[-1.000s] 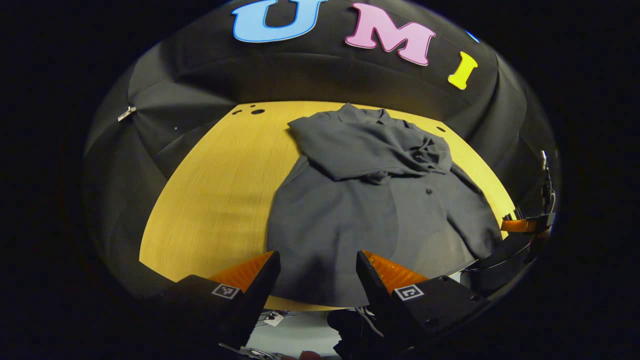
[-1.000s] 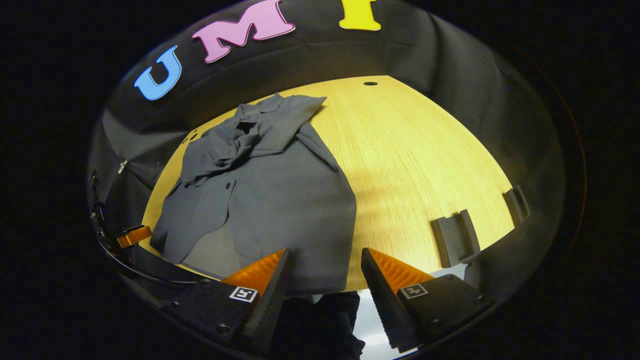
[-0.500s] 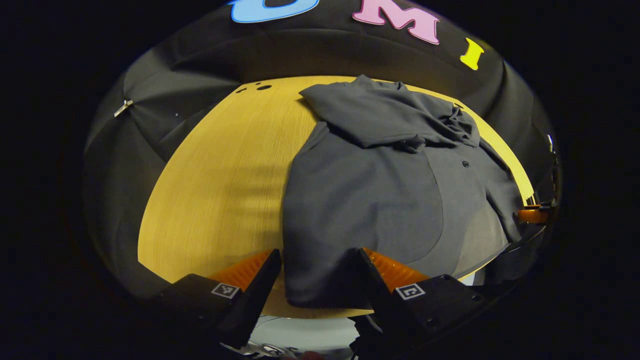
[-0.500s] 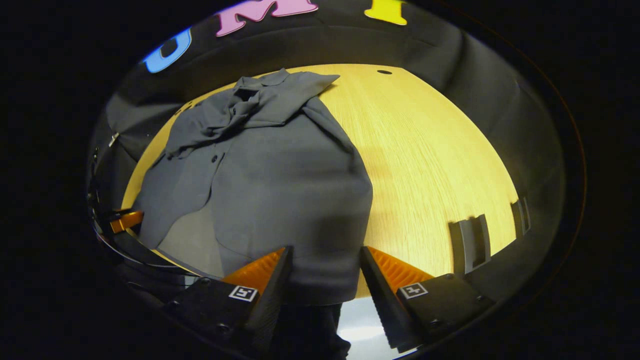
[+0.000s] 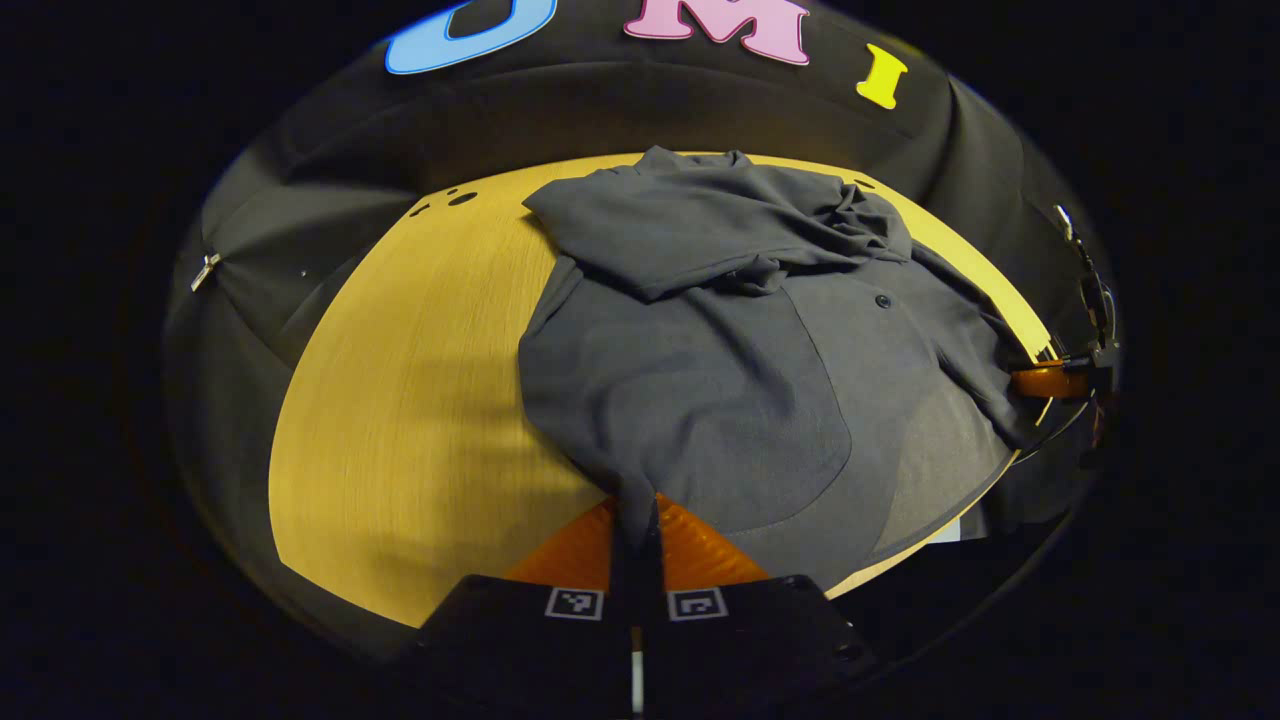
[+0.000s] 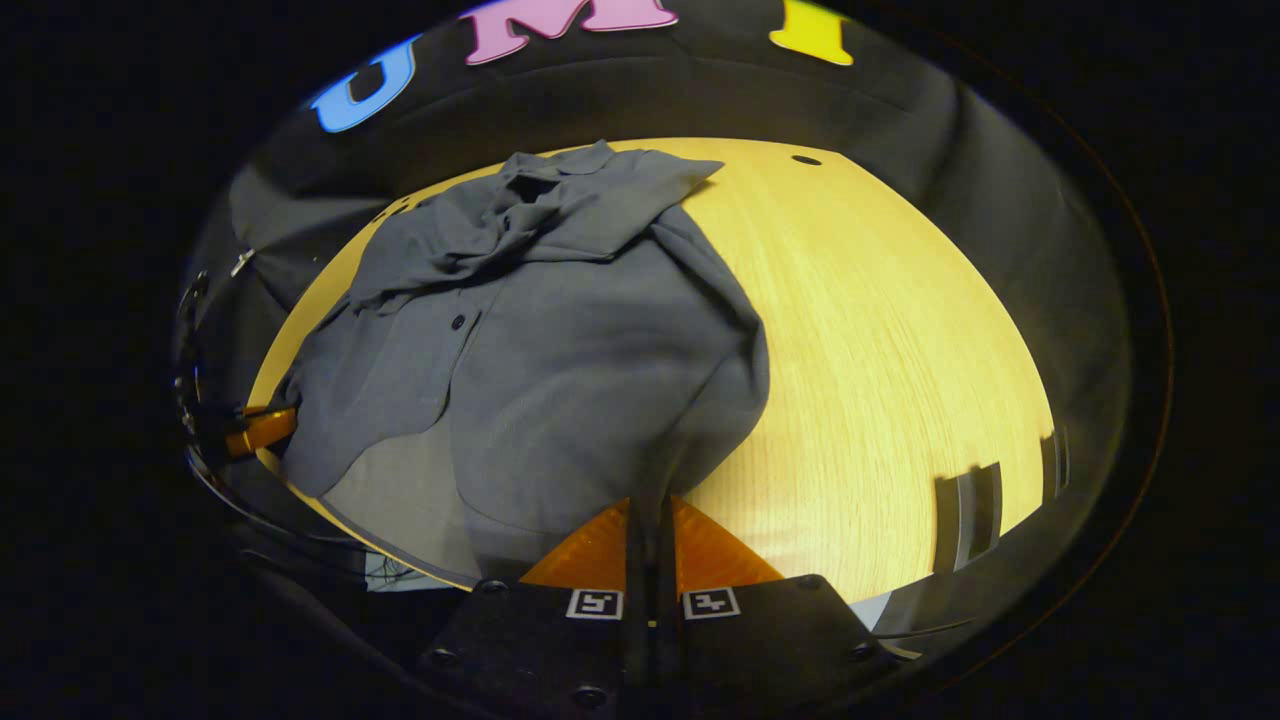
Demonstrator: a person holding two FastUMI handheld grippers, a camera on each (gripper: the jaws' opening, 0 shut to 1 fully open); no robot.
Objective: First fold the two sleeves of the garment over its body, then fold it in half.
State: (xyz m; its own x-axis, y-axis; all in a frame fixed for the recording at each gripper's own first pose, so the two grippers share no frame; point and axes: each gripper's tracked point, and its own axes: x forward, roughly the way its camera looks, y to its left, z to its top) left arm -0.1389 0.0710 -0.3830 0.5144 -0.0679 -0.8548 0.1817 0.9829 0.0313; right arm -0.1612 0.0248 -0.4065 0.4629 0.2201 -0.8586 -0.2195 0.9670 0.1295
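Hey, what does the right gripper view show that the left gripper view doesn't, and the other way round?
Right gripper view: the right tool up close, shut on the shirt's near hem, and grey brackets at the table's edge.
Left gripper view: the left tool up close, shut on the hem at the other near corner.
Both: the grey shirt lying on the wooden table, its sleeves already folded over the chest, the half fold not yet made.

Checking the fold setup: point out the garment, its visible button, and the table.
garment (image 5: 700, 400): left gripper view, on the body panel.
button (image 5: 882, 301): left gripper view, on the button itself.
table (image 6: 880, 350): right gripper view, bare wood beside the garment.
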